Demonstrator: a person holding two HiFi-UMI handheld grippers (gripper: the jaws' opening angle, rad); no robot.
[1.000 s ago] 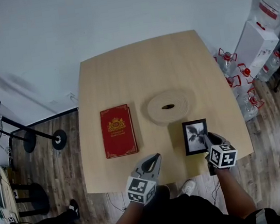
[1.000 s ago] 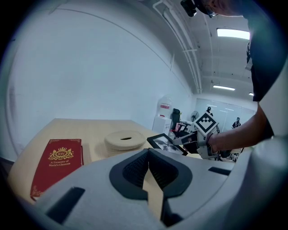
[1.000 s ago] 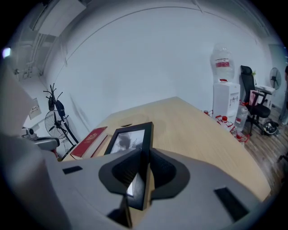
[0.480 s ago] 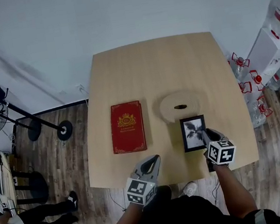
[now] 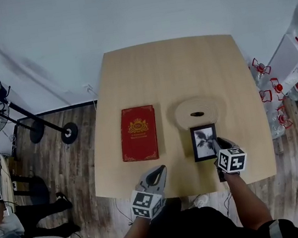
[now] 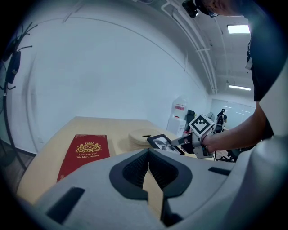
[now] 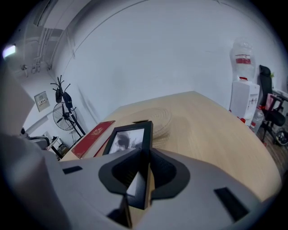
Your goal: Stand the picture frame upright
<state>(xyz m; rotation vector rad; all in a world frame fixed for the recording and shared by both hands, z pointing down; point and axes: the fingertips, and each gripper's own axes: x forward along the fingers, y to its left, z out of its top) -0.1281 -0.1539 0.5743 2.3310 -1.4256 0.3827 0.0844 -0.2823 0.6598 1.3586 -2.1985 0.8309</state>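
While right gripper [image 5: 215,145] jaws clamp picture frame [image 5: 204,142], left gripper [image 5: 160,170] clenched; mat [image 5: 184,116] just beyond.

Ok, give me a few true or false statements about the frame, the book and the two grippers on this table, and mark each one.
1. The right gripper has its fingers closed on the picture frame. True.
2. In the head view the red book lies to the right of the frame. False: it lies to the frame's left.
3. The left gripper holds the book. False: it holds nothing, its fingers are together, and it is by the near edge of the table, apart from the book.
4. A round woven mat lies just beyond the frame. True.
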